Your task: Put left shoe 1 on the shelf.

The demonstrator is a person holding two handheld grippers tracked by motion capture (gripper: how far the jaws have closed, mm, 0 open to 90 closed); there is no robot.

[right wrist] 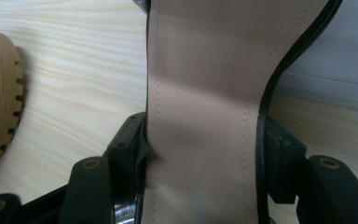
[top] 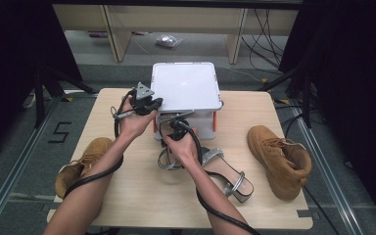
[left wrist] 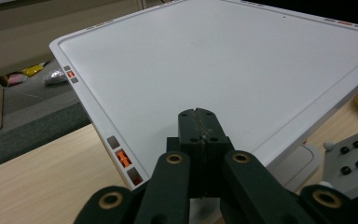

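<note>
While right fingers clamp one sandal, left fingers closed empty, two boots, one box.

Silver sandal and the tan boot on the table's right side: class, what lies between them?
Bare tabletop separates the silver sandal from the tan boot, in the high view.

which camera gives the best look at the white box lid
The left gripper view: the lid spreads wide there, its rim and orange clips plain. The high view shows the lid whole but small. The right gripper view catches just a pale strip, likely the box.
</note>
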